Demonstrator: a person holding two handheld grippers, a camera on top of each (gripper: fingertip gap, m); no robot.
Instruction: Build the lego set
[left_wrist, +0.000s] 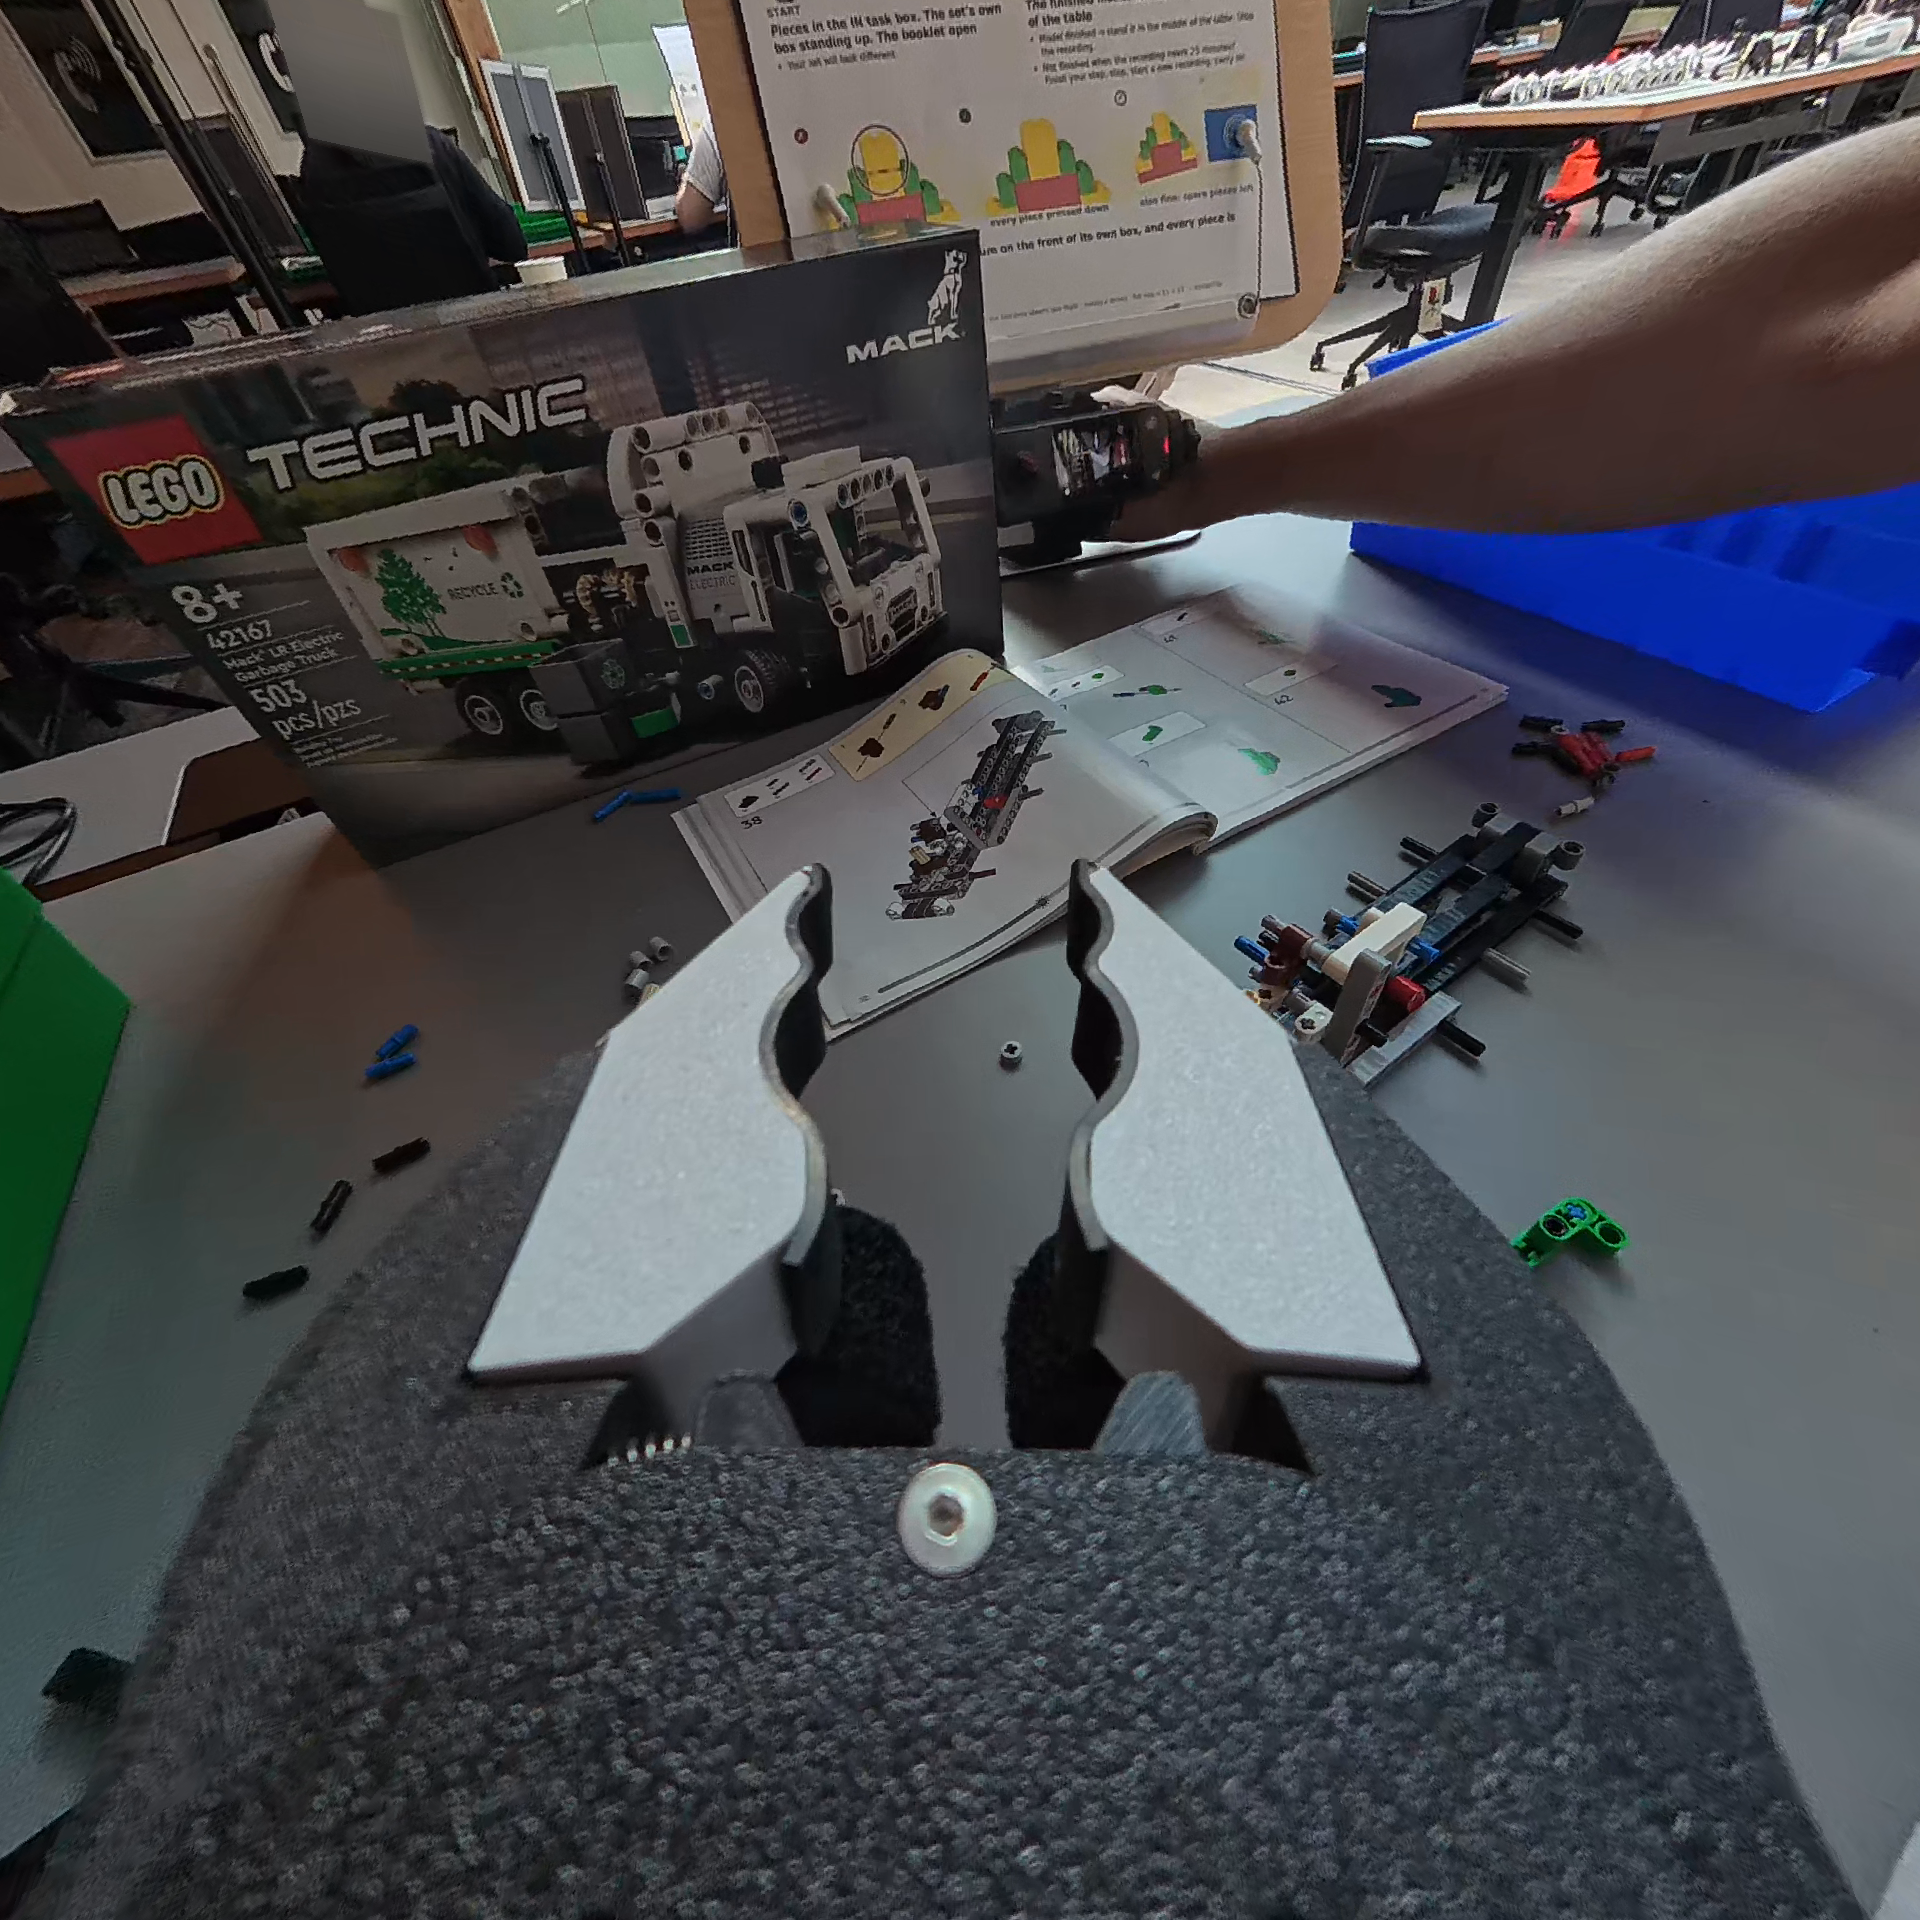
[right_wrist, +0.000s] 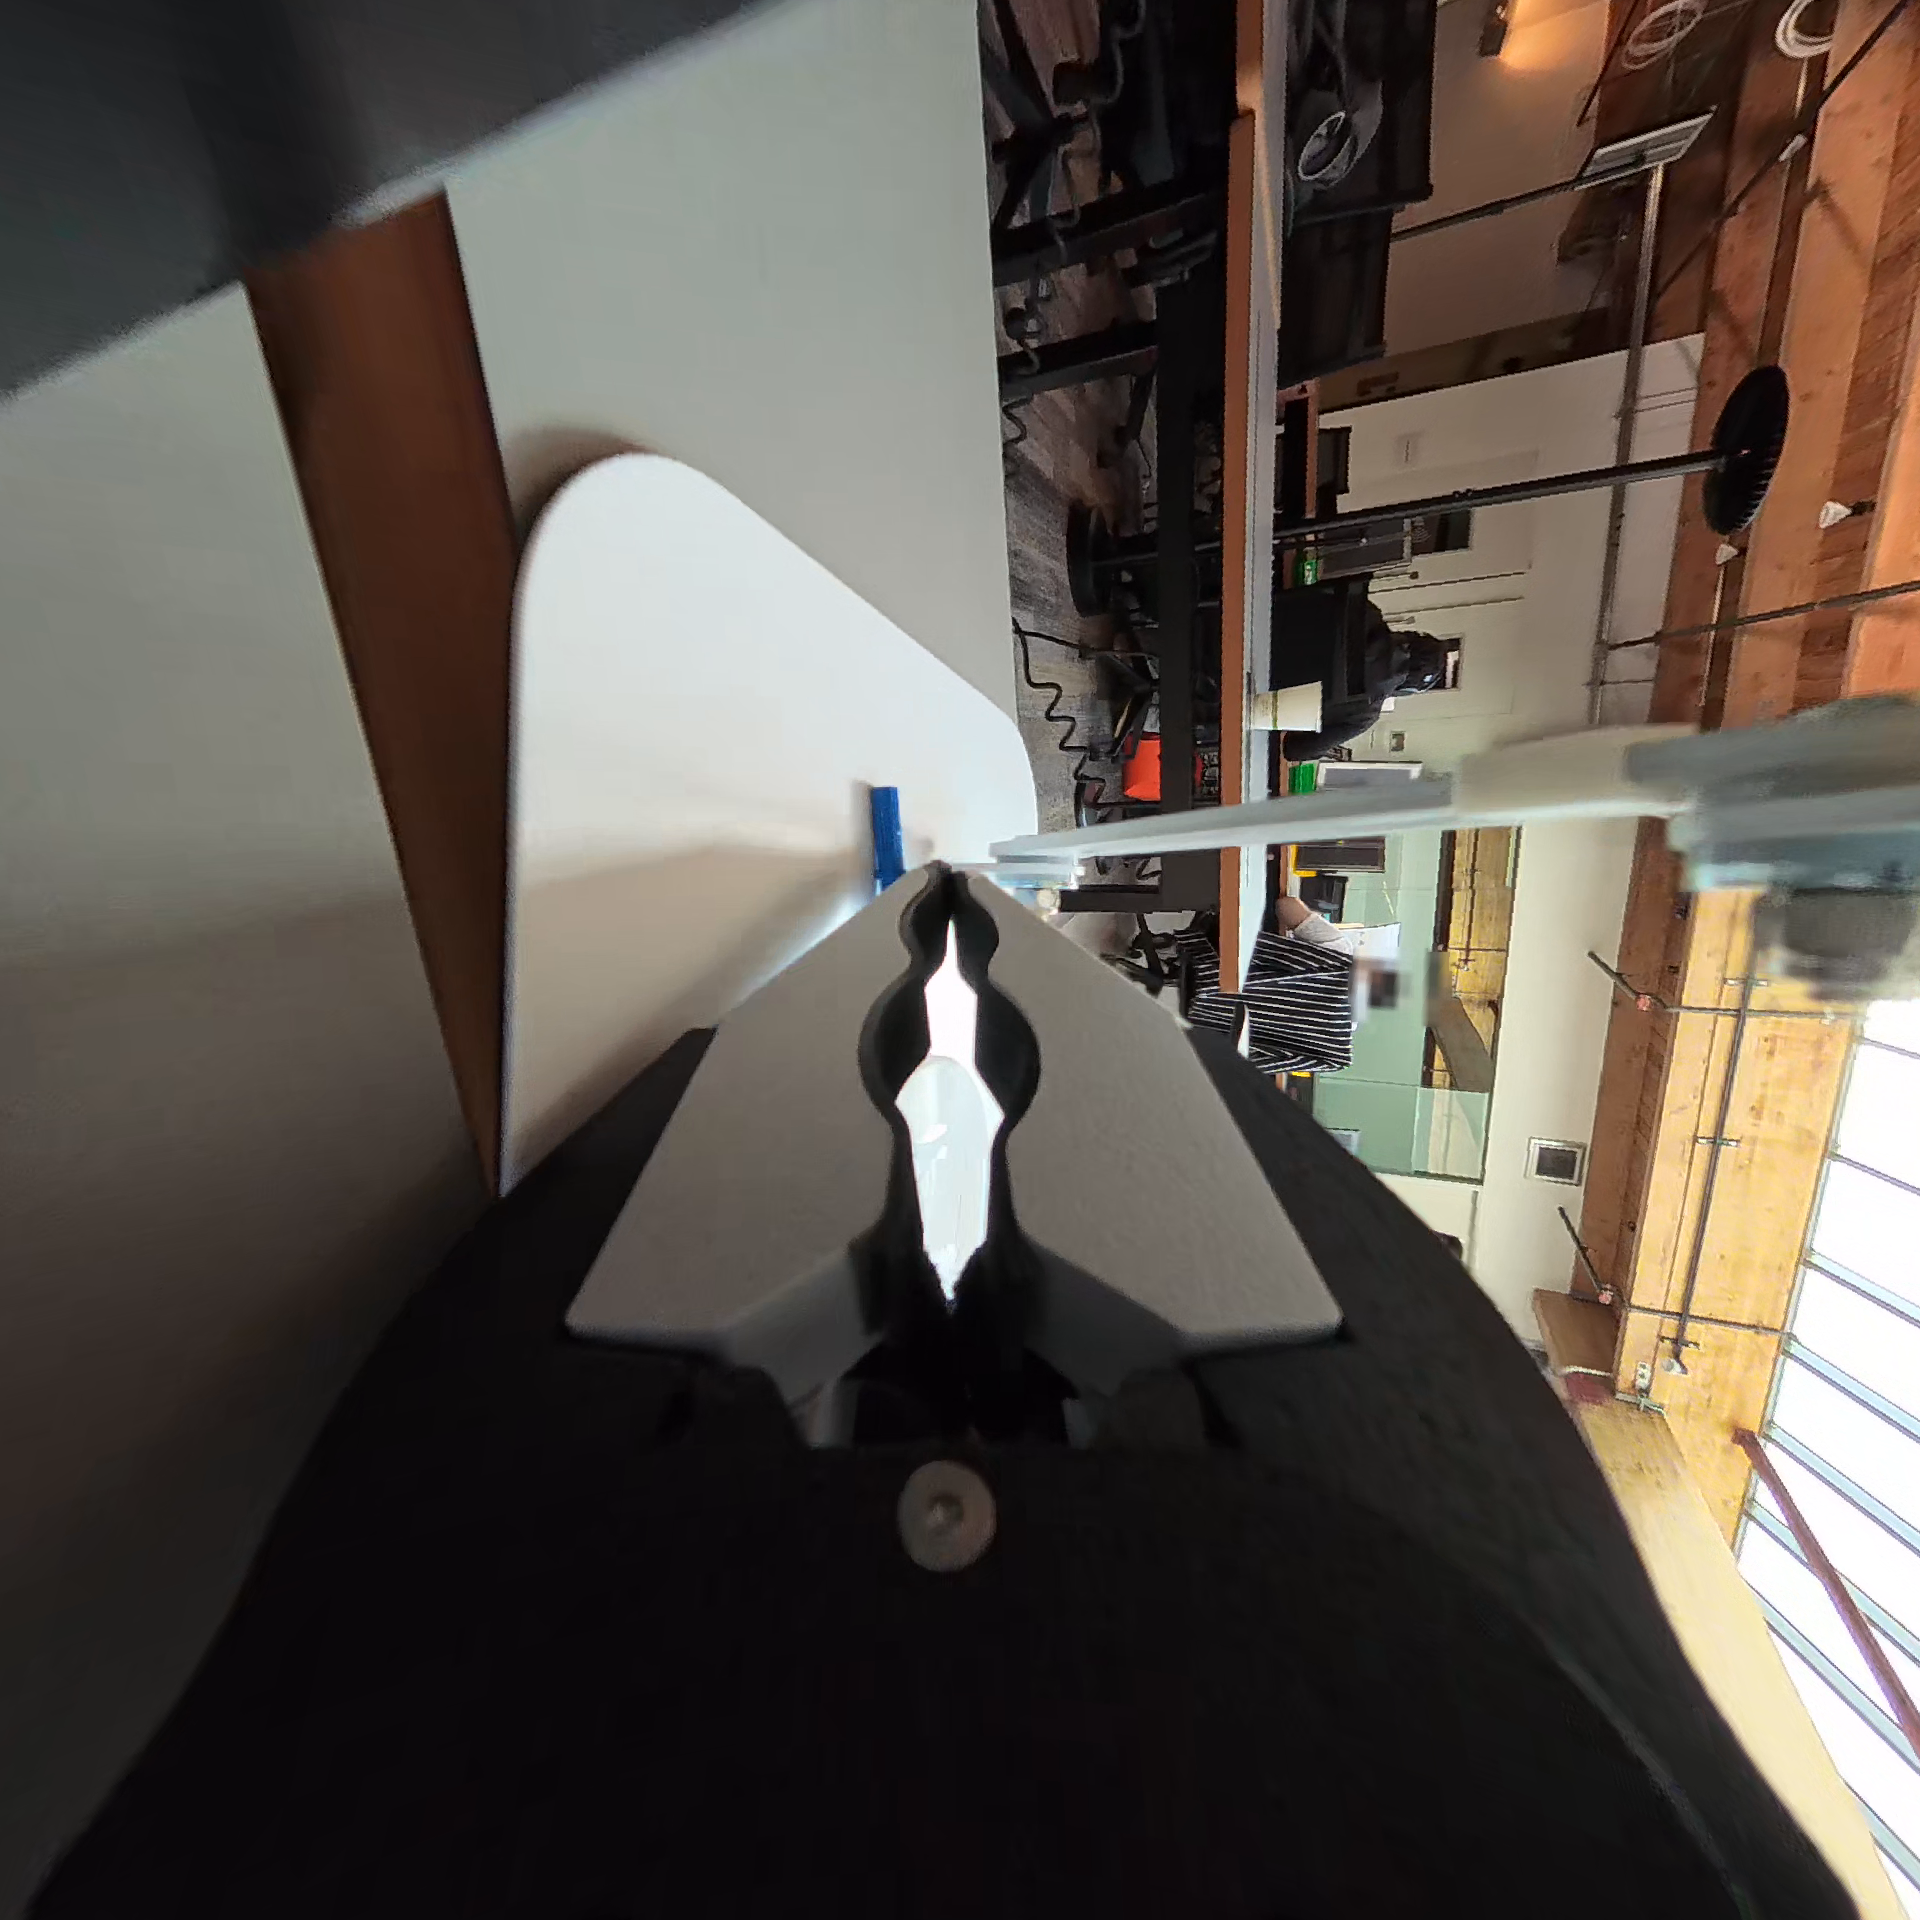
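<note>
My left gripper (left_wrist: 951, 883) is open and empty, held low over the grey table (left_wrist: 1714, 1351). Beyond its tips lies the open instruction booklet (left_wrist: 1091, 748). The half-built dark chassis (left_wrist: 1423, 925) lies to its right, and a small grey piece (left_wrist: 1010, 1054) lies between its fingers on the table. My right gripper (left_wrist: 1091, 468) reaches behind the Lego box (left_wrist: 520, 540). In the right wrist view, which is rolled sideways, it (right_wrist: 945, 873) is shut, with nothing visible between the tips. A small blue piece (right_wrist: 883, 831) lies just beside the tip; I cannot tell if they touch.
Loose parts lie around: a green connector (left_wrist: 1569, 1231), blue pins (left_wrist: 390, 1049), black pins (left_wrist: 332, 1205), red and black pieces (left_wrist: 1579, 743). A blue tray (left_wrist: 1662, 592) stands at the right, a green bin (left_wrist: 42, 1039) at the left. An instruction board (left_wrist: 1018, 156) stands behind the box. The tips of one gripper are about 55 cm away from the tips of the other. The green connector (left_wrist: 1569, 1231) is closer to my left gripper, around 15 cm from its tips; the right tips are 55 cm off.
</note>
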